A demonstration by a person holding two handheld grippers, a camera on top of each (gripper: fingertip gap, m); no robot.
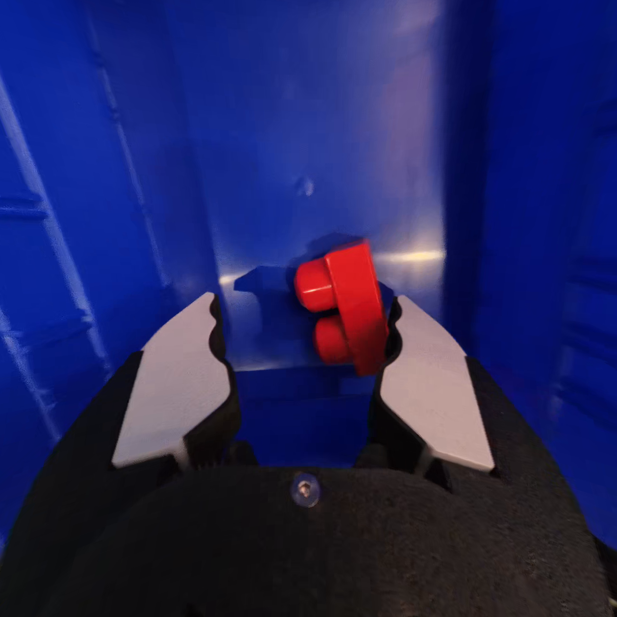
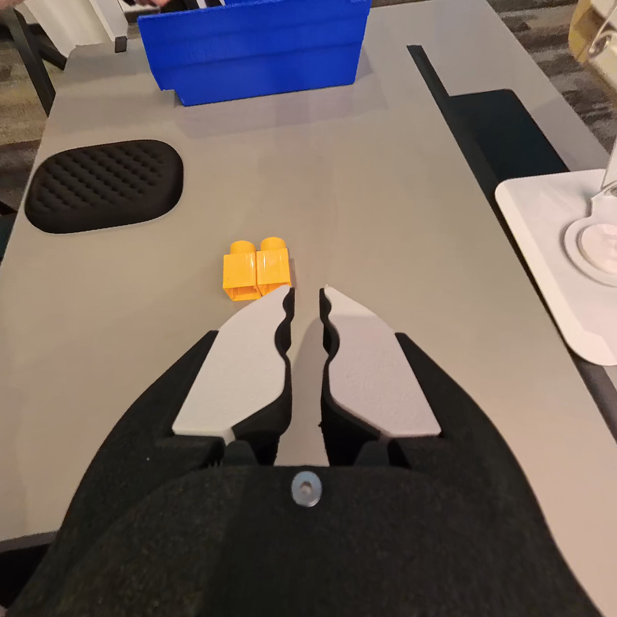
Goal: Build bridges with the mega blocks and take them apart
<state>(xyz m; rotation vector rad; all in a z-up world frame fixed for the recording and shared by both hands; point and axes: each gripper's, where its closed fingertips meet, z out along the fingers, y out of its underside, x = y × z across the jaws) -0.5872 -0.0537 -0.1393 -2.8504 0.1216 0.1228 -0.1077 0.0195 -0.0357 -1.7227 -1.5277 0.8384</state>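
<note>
- While the left tool (image 1: pixel 305 300) reaches into the blue bin (image 1: pixel 317 133), its fingers stand wide apart; a red block (image 1: pixel 347 307) with two studs pointing left lies tilted against the right finger (image 1: pixel 430 377), touching its inner pad, clear of the left finger.
- Beyond the red block rise the bin's smooth blue walls, which fill the rest of the left wrist view.
- Above the grey bench (image 2: pixel 367 200), the right tool (image 2: pixel 307 290) has its fingers close together with a narrow gap, holding nothing.
- Just beyond its left fingertip, two yellow blocks (image 2: pixel 257 270) lie side by side, touching, studs pointing away.
- Farther left sits a black ridged pad (image 2: pixel 103 187); at the right edge, a white tray (image 2: pixel 534 233).
- At the bench's far end stands the blue bin.
</note>
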